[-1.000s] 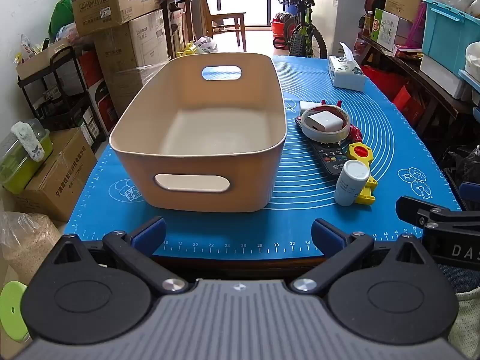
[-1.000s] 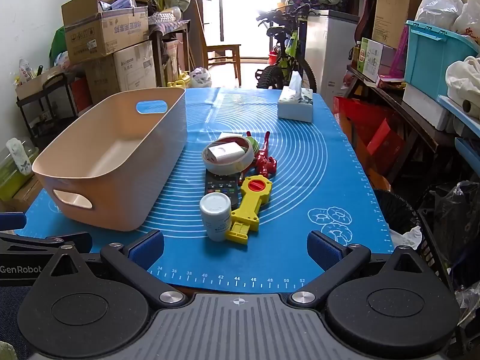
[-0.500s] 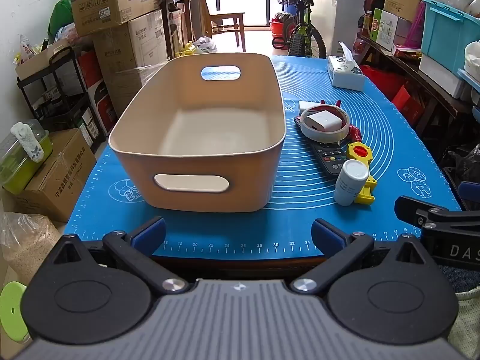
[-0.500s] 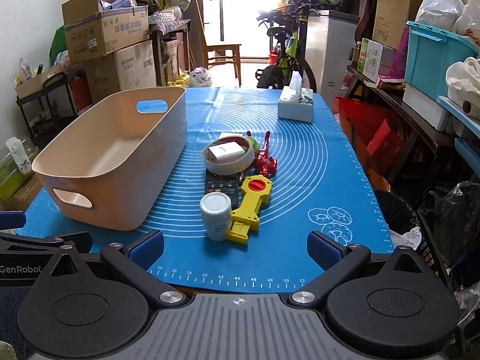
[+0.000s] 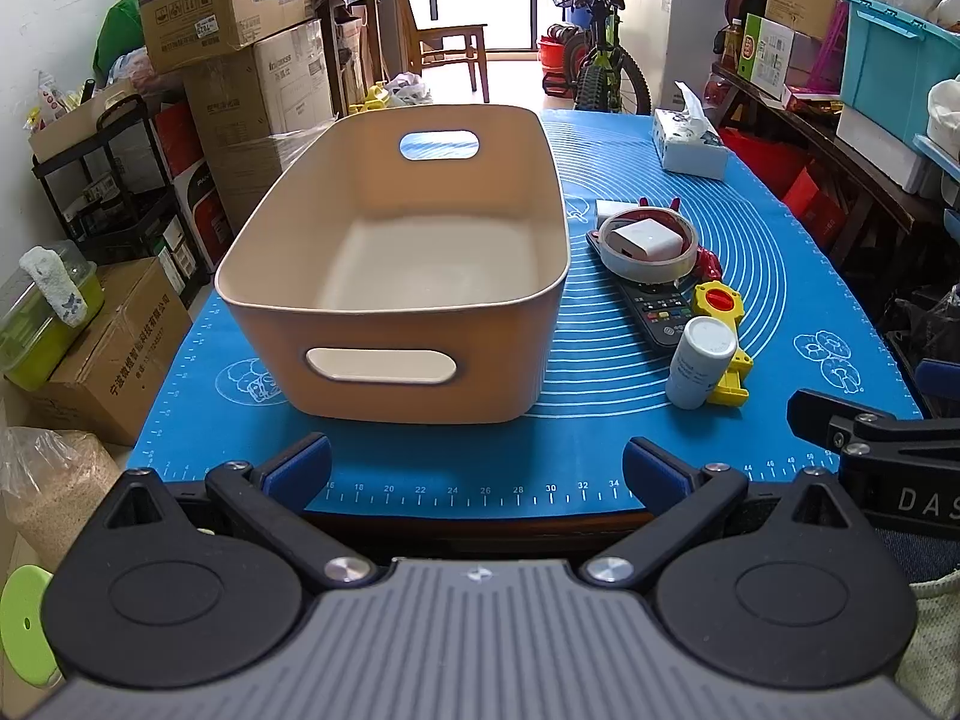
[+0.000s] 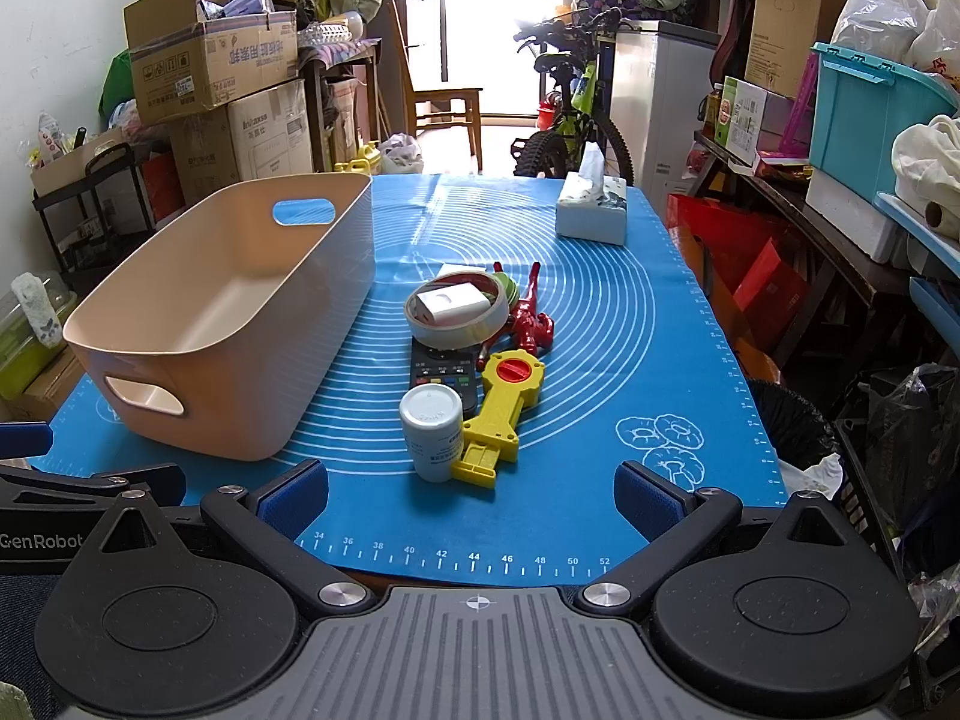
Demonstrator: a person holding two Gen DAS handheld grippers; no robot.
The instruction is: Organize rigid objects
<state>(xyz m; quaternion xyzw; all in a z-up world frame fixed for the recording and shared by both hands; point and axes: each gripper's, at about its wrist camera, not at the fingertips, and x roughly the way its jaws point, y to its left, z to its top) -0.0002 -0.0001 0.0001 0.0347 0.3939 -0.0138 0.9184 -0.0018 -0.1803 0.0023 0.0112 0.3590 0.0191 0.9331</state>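
Observation:
An empty beige bin stands on the blue mat at the left. Right of it lies a cluster: a white bottle, a yellow toy tool, a black remote, a tape roll with a white adapter inside, and a red toy. My left gripper is open and empty at the mat's near edge in front of the bin. My right gripper is open and empty just short of the bottle.
A tissue box stands at the far right of the mat. Cardboard boxes, a shelf and a bicycle surround the table. A black waste bin sits off the right edge.
Almost nothing moved; the right gripper's view has crept very slightly closer to the bottle. Both grippers remain open.

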